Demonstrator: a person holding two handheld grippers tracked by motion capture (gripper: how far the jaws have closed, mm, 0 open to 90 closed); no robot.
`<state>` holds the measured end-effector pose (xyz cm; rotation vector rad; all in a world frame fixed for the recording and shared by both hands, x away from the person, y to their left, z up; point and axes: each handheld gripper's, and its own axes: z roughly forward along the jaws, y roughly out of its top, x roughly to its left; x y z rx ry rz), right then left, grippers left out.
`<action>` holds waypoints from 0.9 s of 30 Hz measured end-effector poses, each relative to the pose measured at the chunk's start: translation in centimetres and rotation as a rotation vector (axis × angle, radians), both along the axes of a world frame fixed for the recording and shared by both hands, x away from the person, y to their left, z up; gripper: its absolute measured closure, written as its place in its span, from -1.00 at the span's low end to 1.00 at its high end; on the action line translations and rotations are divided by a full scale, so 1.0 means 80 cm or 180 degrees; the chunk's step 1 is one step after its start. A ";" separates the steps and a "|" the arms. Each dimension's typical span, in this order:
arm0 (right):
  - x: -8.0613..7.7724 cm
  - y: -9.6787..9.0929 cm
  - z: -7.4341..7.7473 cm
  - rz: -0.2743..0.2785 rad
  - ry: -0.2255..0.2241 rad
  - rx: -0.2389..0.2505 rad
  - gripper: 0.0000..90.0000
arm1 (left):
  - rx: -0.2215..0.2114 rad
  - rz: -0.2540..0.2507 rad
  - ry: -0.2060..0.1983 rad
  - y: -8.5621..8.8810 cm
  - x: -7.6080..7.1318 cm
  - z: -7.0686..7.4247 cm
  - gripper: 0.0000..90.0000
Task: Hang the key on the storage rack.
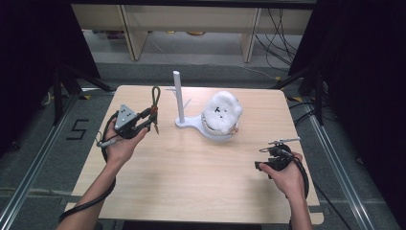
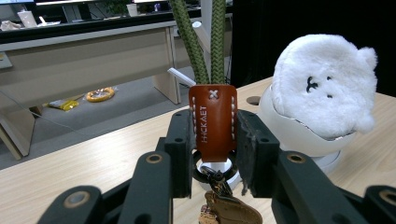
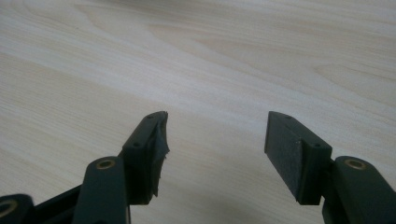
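Halfway-ish: left gripper [image 2: 214, 154] clamped on the keychain strap's [image 2: 213, 123] brown leather tab, lifted left of the white stand [image 1: 179, 98]. Still unhung. Right gripper [image 3: 215, 140] wide, idle over table [image 3: 233, 56].

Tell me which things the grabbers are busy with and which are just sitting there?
Busy with:
- keychain strap, pinched in the left gripper, its green rope loop standing up
- white peg stand, probably where the loop gets hung

Just sitting there:
- fluffy white toy on the stand's base
- right gripper, open over the bare table
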<state>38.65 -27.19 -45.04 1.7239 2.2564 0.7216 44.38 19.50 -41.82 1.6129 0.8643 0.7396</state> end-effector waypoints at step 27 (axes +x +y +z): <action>0.001 -0.003 0.000 0.0050 -0.0092 0.0010 -0.11 | 0.0081 -0.0051 0.0137 -0.013 0.026 -0.005 0.50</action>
